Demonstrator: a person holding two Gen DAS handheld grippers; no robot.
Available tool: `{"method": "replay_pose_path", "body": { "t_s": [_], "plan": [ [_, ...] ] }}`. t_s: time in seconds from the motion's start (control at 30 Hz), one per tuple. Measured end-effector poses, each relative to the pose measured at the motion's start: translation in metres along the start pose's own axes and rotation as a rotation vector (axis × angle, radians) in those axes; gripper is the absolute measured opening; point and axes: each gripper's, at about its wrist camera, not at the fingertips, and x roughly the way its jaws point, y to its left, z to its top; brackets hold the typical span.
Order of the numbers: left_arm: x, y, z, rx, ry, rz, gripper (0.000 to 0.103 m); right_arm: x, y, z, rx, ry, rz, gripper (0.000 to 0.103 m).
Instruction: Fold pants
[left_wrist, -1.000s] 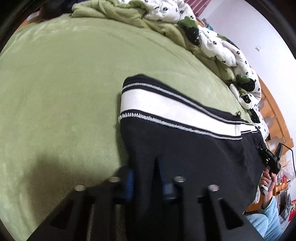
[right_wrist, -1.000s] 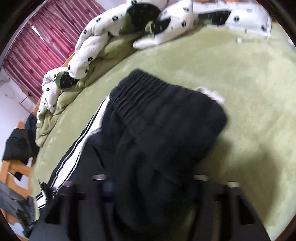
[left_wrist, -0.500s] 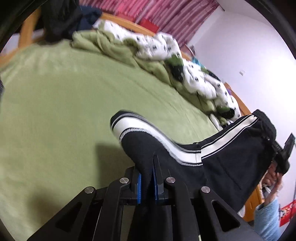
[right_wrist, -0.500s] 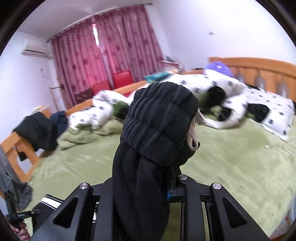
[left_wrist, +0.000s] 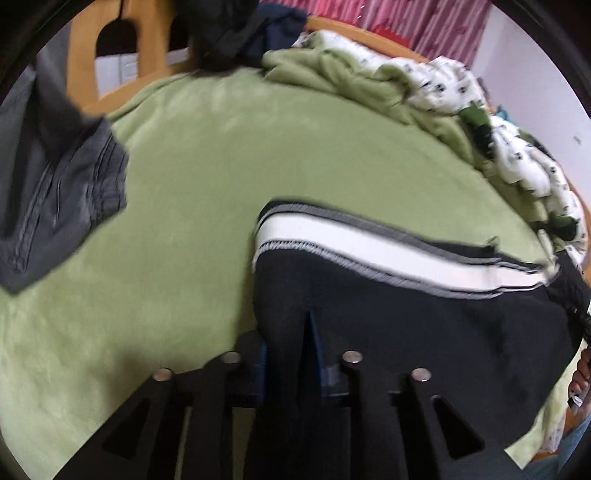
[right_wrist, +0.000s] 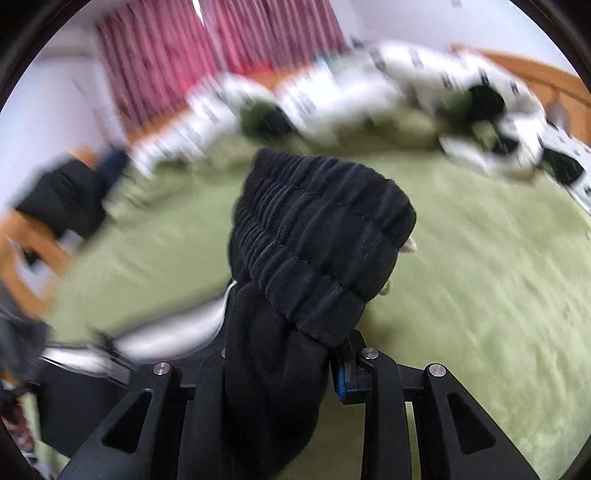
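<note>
The black pants (left_wrist: 424, 317) have a broad white side stripe (left_wrist: 369, 243) and hang over the green bed. My left gripper (left_wrist: 291, 354) is shut on the cuff end of the pants, with black cloth pinched between the blue pads. My right gripper (right_wrist: 280, 369) is shut on the pants' bunched elastic waistband (right_wrist: 317, 236), which stands up in front of the lens. A white drawstring end (right_wrist: 408, 245) pokes out beside it. Both views are blurred by motion.
The green bed cover (left_wrist: 177, 184) spreads below. A crumpled white and green duvet (left_wrist: 461, 96) lies along the far edge. A grey garment (left_wrist: 59, 184) hangs at the left. Wooden bed frame (left_wrist: 147, 44) and dark clothes (right_wrist: 66, 195) are behind.
Both grippers have come back down toward the bed with the pants still held. The views have tilted from the room and curtains down to the green cover.
</note>
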Motion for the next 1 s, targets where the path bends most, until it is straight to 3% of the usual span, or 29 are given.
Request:
{"method": "replay_pose_path", "body": {
  "t_s": [0.1, 0.2, 0.27, 0.37, 0.43, 0.57, 0.67, 0.8, 1.0],
  "plan": [
    [-0.002, 0.002, -0.011, -0.035, 0.015, -0.030, 0.039, 0.031, -0.037, -0.012, 0.097, 0.092, -0.007, 0.043],
    [-0.018, -0.003, -0.024, -0.001, -0.004, -0.007, 0.044, 0.035, -0.047, -0.017, 0.075, 0.152, 0.006, 0.046],
    [-0.034, -0.003, -0.039, 0.004, -0.023, -0.017, 0.067, 0.026, -0.041, -0.023, 0.029, 0.148, -0.039, 0.052],
    [-0.037, -0.005, -0.072, 0.014, -0.009, -0.016, 0.068, 0.002, -0.029, -0.037, -0.059, 0.136, -0.137, 0.054],
    [-0.030, -0.003, -0.090, 0.014, 0.025, 0.004, 0.069, -0.013, -0.026, -0.047, -0.097, 0.123, -0.157, 0.054],
    [-0.048, 0.014, -0.116, -0.055, 0.012, -0.050, 0.070, -0.057, -0.019, -0.057, -0.122, 0.057, -0.165, 0.054],
    [-0.062, 0.027, -0.131, -0.105, -0.014, -0.103, 0.069, -0.085, -0.011, -0.065, -0.112, 0.004, -0.115, 0.055],
    [-0.060, 0.046, -0.145, -0.215, -0.027, -0.255, 0.068, -0.102, 0.001, -0.071, -0.086, -0.030, -0.041, 0.056],
    [-0.049, 0.050, -0.138, -0.345, -0.086, -0.310, 0.068, -0.092, 0.012, -0.078, -0.124, -0.006, -0.015, 0.056]
  ]
}}
